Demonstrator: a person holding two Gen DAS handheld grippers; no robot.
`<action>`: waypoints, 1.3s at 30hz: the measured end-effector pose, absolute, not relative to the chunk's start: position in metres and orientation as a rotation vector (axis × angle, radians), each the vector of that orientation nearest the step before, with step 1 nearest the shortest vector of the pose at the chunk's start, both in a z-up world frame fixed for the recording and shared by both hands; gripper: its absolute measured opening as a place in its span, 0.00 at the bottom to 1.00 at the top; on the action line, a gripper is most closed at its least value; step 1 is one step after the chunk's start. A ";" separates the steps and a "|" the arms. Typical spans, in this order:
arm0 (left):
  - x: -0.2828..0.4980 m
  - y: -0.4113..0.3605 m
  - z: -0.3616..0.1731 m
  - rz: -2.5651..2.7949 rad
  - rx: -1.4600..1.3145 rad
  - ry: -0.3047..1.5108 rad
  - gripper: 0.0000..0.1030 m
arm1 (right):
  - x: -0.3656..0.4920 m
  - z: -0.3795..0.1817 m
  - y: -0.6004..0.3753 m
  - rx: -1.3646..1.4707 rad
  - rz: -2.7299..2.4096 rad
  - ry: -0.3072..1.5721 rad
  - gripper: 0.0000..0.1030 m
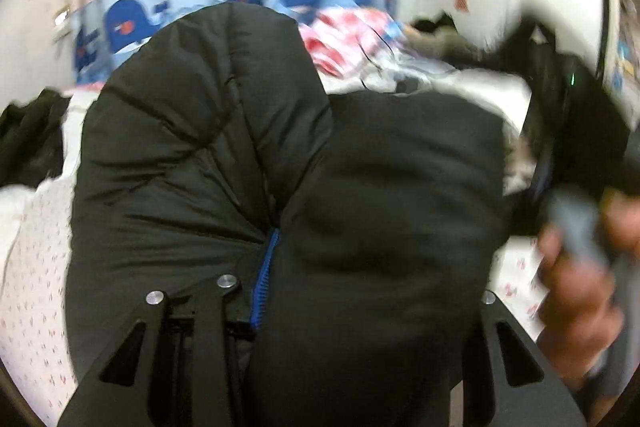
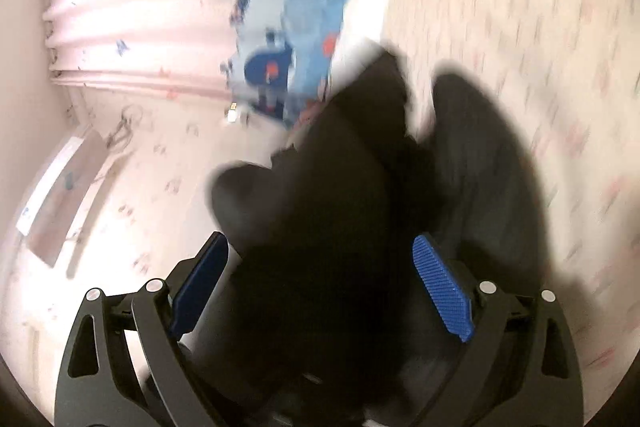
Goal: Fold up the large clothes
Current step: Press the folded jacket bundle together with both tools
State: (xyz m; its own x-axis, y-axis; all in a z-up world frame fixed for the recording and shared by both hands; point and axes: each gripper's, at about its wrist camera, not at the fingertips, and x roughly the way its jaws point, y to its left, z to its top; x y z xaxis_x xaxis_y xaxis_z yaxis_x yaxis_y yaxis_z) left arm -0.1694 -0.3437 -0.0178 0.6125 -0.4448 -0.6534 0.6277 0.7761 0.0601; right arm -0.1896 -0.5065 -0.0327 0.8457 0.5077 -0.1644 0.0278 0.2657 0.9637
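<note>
A large black puffer jacket (image 1: 248,163) fills the middle of the left wrist view, bunched over the bed. My left gripper (image 1: 320,287) is buried in its folds; one blue pad (image 1: 264,279) shows, pressed against the fabric, and the other finger is hidden under it. In the right wrist view my right gripper (image 2: 320,287) is open, its blue pads (image 2: 442,291) wide apart with black jacket fabric (image 2: 340,227) lying between them. The right view is blurred by motion.
The bed sheet (image 1: 36,287) is white with small red prints. A blue whale-print pillow (image 1: 132,23) and a red-and-white cloth (image 1: 340,43) lie at the far side. Another dark garment (image 1: 28,143) sits at left. A hand (image 1: 576,287) holding the other gripper shows at right.
</note>
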 end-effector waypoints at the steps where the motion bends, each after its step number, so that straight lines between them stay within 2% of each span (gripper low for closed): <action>1: -0.166 -0.349 -0.024 -0.627 0.328 0.669 0.44 | -0.188 -0.025 -0.509 1.230 0.329 0.499 0.91; 6: -0.178 -0.369 -0.040 -0.620 0.510 0.648 0.63 | -0.144 0.027 -0.462 0.783 0.362 0.691 0.93; 9: -0.201 -0.355 -0.032 -0.663 0.538 0.635 0.63 | -0.114 0.026 -0.412 0.457 0.267 0.883 0.93; 11: -0.215 -0.339 -0.019 -0.720 0.504 0.653 0.63 | -0.098 0.012 -0.406 0.353 0.193 0.963 0.93; 16: -0.219 -0.253 0.029 -0.846 0.202 0.724 0.65 | -0.107 -0.011 -0.408 0.254 0.065 1.006 0.93; 19: -0.176 -0.182 0.042 -0.746 -0.051 0.781 0.74 | -0.112 -0.020 -0.414 0.242 0.025 1.019 0.93; 22: -0.112 -0.127 0.003 -0.662 -0.281 0.932 0.74 | -0.124 -0.025 -0.423 0.302 0.003 1.017 0.93; 24: -0.083 -0.118 -0.030 -0.657 -0.401 1.043 0.84 | -0.127 -0.034 -0.428 0.358 0.007 1.025 0.93; 25: -0.068 -0.120 -0.048 -0.698 -0.466 1.094 0.94 | -0.127 -0.044 -0.430 0.397 0.014 1.033 0.93; 29: -0.047 -0.137 -0.064 -0.713 -0.400 1.103 0.92 | -0.122 -0.078 -0.438 0.613 0.056 1.033 0.94; 30: -0.046 -0.137 -0.056 -0.723 -0.357 1.080 0.90 | -0.118 -0.086 -0.439 0.696 0.094 1.016 0.94; 32: -0.042 -0.128 -0.040 -0.729 -0.299 1.044 0.77 | -0.099 -0.099 -0.424 0.856 0.173 1.018 0.94; 36: -0.031 -0.066 0.008 -0.640 -0.190 0.946 0.76 | -0.053 -0.085 -0.339 0.814 0.344 1.049 0.94; 39: -0.031 0.000 0.022 -0.517 -0.141 0.927 0.76 | -0.032 -0.087 -0.269 0.699 0.443 1.099 0.94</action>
